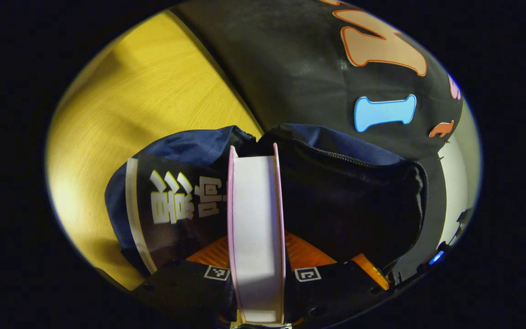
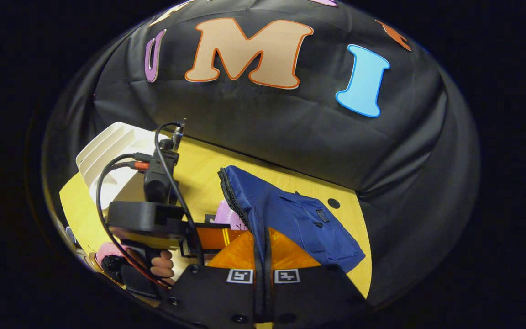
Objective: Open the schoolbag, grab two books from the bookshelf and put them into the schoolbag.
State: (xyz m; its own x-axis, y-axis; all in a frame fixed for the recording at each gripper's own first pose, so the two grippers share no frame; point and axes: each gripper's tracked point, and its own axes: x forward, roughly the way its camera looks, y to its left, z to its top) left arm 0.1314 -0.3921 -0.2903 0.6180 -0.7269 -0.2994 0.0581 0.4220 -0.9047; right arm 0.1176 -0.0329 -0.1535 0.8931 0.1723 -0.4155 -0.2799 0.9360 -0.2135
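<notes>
**Book at the mouth of the bag**

A pink-covered white-paged book [image 1: 256,228] is clamped in the left gripper [image 1: 257,274], its far end inside the open navy fabric schoolbag [image 1: 336,183] on the yellow wooden table [image 1: 153,91]. In the right gripper view, the bag's edge is pinched by the right gripper [image 2: 263,276], and a white slotted bookshelf [image 2: 107,151] is seen. The bag's interior is too dark to be made out.

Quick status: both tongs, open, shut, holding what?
Left tongs: shut on the pink book, at the schoolbag opening.
Right tongs: shut on the schoolbag's edge.
</notes>
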